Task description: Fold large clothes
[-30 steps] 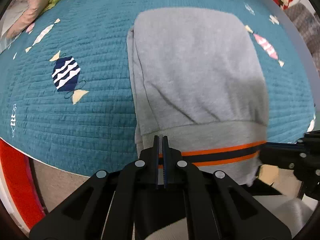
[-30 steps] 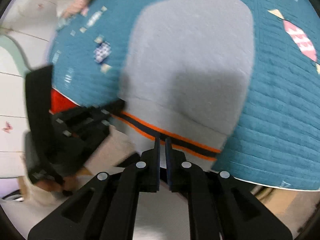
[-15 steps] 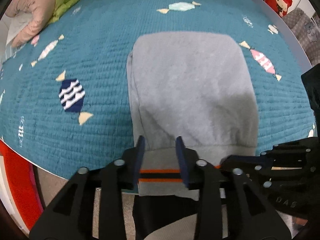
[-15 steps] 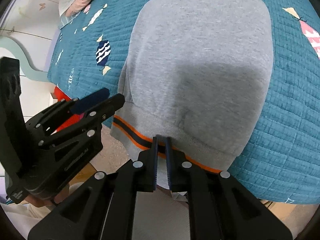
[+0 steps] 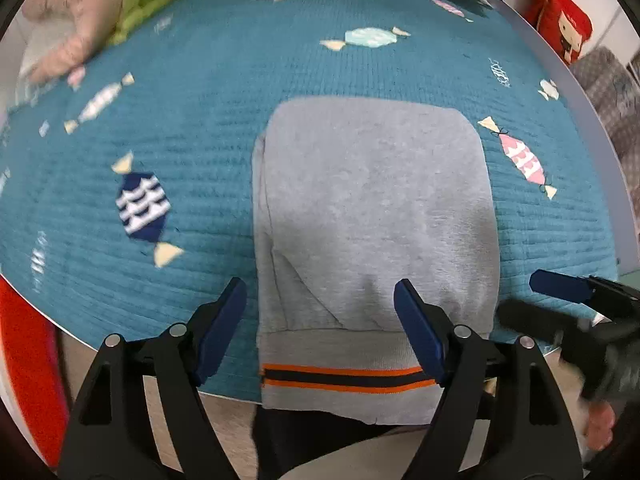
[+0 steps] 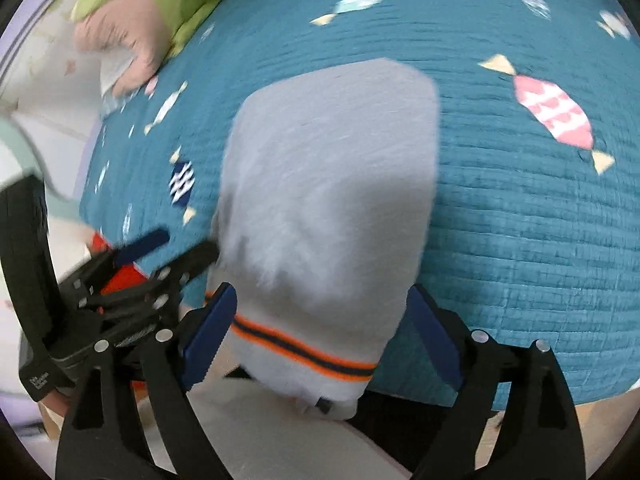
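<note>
Left wrist view, lower part of the frame: the left gripper (image 5: pixel 320 300) stands with its blue-padded jaws wide apart and opening; the ribbed hem of the folded grey sweatshirt (image 5: pixel 372 208) lies between them, touched by neither pad. At the lower right edge the right gripper (image 5: pixel 576 312) shows as a blurred black frame with one blue pad.

Right wrist view, lower part of the frame: the right gripper (image 6: pixel 322 300) likewise has its jaws spread and opening, the hem of the grey sweatshirt (image 6: pixel 332 184) between the pads; whether the cloth brushes them cannot be told through the blur. The left gripper (image 6: pixel 160 256) appears at the lower left.

Surface: a teal quilted bedspread (image 5: pixel 200 128) printed with candy shapes, among them a navy-and-white candy (image 5: pixel 142 210) left of the garment and a pink candy (image 5: pixel 520 156) to its right. The bed's near edge curves across the bottom of both frames.

The garment lies at centre as a compact rectangle, smooth on top, with layered edges along its left side; its hem, banded with an orange-and-dark stripe (image 5: pixel 344 376), hangs over the near edge of the bed.

Far field: a pink and green bundle of bedding (image 6: pixel 140 12) at the upper left. Only the left view shows a red cushion (image 5: pixel 560 20) at the upper right and dark fabric at the top edge.
</note>
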### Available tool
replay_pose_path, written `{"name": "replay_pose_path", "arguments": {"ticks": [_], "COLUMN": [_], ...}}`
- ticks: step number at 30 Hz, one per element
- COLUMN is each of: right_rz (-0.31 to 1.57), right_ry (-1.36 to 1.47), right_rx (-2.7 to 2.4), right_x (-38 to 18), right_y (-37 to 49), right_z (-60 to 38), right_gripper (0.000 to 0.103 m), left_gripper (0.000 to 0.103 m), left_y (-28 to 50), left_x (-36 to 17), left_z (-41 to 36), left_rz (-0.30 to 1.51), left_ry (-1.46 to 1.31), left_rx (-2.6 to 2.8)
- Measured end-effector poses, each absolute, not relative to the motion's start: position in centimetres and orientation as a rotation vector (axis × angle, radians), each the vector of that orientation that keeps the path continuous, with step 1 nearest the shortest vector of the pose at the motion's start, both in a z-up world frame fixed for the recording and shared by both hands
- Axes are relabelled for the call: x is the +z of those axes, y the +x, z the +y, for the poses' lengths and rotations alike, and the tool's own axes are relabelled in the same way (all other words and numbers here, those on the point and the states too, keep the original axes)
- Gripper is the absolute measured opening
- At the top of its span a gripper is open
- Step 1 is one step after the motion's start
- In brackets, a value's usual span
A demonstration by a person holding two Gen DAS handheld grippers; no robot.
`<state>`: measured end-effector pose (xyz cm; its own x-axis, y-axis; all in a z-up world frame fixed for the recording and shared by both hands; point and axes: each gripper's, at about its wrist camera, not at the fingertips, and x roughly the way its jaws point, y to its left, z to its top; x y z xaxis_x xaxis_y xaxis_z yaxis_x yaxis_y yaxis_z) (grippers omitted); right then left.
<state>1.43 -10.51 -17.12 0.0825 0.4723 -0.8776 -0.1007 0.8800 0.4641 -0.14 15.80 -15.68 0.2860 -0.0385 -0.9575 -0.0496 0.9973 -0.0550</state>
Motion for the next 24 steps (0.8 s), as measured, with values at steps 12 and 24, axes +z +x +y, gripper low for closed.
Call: {"name": "replay_pose_path", "arguments": {"ticks": [12, 24], "right_rz": [1.491, 1.524], "right_ry": [0.591, 0.654], "right_rx": [0.427, 0.541], "right_x": [-23.1, -23.9], "right_y": [4.5, 5.2], "right_z": [-12.9, -11.9], "right_gripper": [0.088, 0.089], "left_gripper": [0.088, 0.078], "left_y": [3.2, 3.9], "left_x": [-23.2, -26.4], "left_z": [23.9, 24.5], "left_rz": [1.408, 1.457], "left_ry": [-0.449, -0.743], "left_rx": [-0.140, -0.448]}}
